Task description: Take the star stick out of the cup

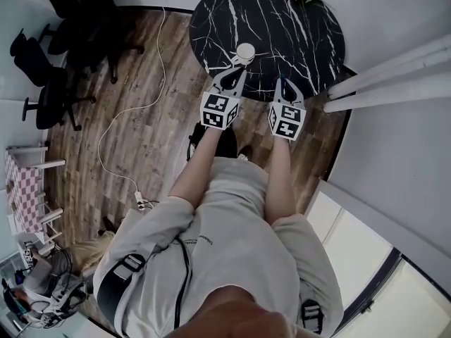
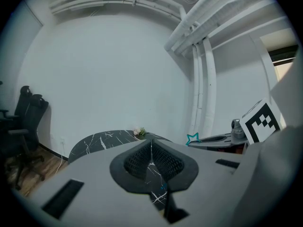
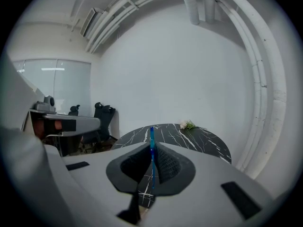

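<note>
While the right gripper [image 3: 152,144] clenches the star stick [image 3: 152,134] clear of the cup [image 1: 245,51], the left gripper [image 2: 151,142] hovers closed, empty, likely guarding that cup.

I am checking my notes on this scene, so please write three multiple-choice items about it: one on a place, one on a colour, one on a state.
1. Where does the white cup stand?
A on the wooden floor
B on the black marble table
C on a chair

2. What colour is the star stick?
A red
B yellow
C blue

3. How is the right gripper?
A shut on the star stick
B open and empty
C shut on the cup

Answers:
1 B, the cup sits on the tabletop near its front edge.
2 C, the stick shows blue between the pads.
3 A, both pads press on the stick.
</note>
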Tool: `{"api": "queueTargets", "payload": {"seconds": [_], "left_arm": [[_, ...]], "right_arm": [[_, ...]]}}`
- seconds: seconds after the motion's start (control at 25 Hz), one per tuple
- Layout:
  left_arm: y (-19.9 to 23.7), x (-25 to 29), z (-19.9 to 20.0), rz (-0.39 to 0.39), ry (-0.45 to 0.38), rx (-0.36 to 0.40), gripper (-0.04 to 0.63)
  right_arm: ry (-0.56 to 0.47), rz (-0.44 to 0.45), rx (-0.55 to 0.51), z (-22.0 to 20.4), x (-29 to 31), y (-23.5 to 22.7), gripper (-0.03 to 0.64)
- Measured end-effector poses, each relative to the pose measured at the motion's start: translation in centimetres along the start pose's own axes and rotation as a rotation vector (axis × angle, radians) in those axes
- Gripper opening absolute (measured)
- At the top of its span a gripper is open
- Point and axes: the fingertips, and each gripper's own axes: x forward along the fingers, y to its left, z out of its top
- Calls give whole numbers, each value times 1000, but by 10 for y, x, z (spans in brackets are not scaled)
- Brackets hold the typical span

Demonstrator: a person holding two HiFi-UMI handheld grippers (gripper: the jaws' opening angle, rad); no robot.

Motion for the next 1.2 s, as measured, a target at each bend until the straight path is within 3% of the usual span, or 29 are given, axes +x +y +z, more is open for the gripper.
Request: {"api": "queueTargets", "payload": {"seconds": [1.2], "left_arm": [[11,-18,-1,52,-14,8,25]], "right_arm": [[-27,25,-19,4,-5,9,44]]}}
